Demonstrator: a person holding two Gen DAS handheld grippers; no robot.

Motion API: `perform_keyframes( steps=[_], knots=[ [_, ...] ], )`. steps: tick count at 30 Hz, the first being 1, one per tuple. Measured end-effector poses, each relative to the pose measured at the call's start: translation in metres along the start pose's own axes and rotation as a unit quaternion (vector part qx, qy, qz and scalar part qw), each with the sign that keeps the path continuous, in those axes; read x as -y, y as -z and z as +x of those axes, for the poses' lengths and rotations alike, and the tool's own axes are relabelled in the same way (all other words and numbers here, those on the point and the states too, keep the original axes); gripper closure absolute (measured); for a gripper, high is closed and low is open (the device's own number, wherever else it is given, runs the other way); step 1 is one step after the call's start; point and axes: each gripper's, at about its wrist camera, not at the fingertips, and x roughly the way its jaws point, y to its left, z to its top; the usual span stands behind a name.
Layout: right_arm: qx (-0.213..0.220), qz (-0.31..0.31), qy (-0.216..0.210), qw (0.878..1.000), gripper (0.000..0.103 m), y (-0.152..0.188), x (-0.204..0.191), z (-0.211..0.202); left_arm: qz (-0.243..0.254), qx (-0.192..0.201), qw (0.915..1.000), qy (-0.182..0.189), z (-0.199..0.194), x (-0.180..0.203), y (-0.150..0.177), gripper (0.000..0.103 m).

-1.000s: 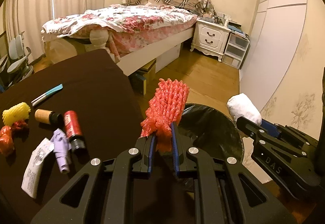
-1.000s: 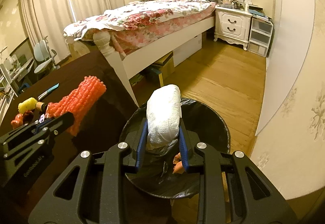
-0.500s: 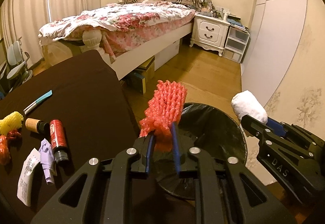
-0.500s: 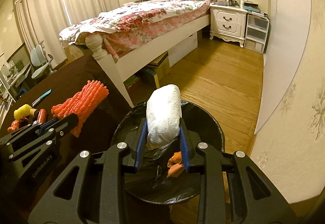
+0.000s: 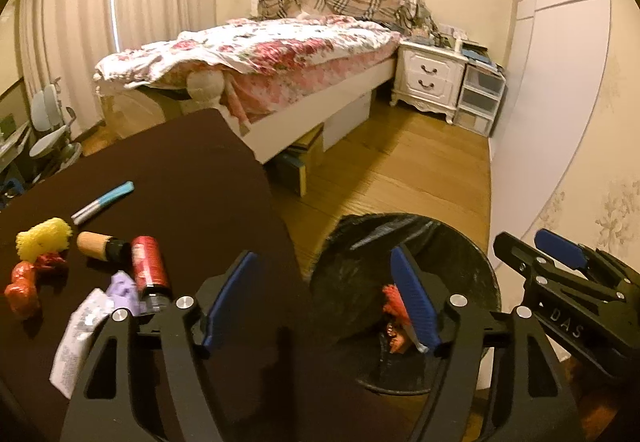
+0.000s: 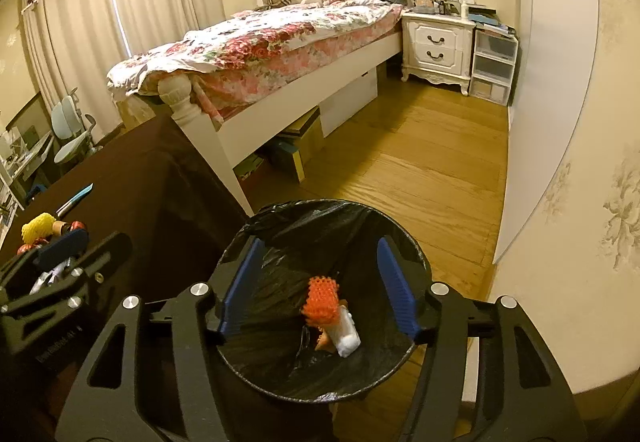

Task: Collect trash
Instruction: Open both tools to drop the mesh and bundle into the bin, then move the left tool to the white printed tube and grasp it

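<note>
Now both your left gripper (image 5: 320, 302) and right gripper (image 6: 318, 282) gape wide and empty above the bin (image 6: 416, 254), so for the trash left of them, pinch the soft, light yellow foam net (image 5: 44, 242) mid-body, gently.

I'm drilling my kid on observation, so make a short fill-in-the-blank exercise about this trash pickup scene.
1. The red foam net sleeve lies inside the black-lined round ____.
2. The fingers of both the left gripper and the right gripper are ____.
3. The white crumpled paper wad lies ____ the red sleeve.
4. The yellow foam net rests on the dark brown ____.

Missing words: bin; open; touching; table
</note>
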Motion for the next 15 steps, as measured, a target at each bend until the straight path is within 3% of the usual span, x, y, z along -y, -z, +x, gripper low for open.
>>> perform_keyframes(
  steps=[15],
  knots=[
    [-0.011,-0.034,-0.047,0.998,0.041,0.009,-0.061,-0.011,-0.059,0.007,0.9960,-0.067,-0.035,-0.079,0.016,0.031]
  ],
)
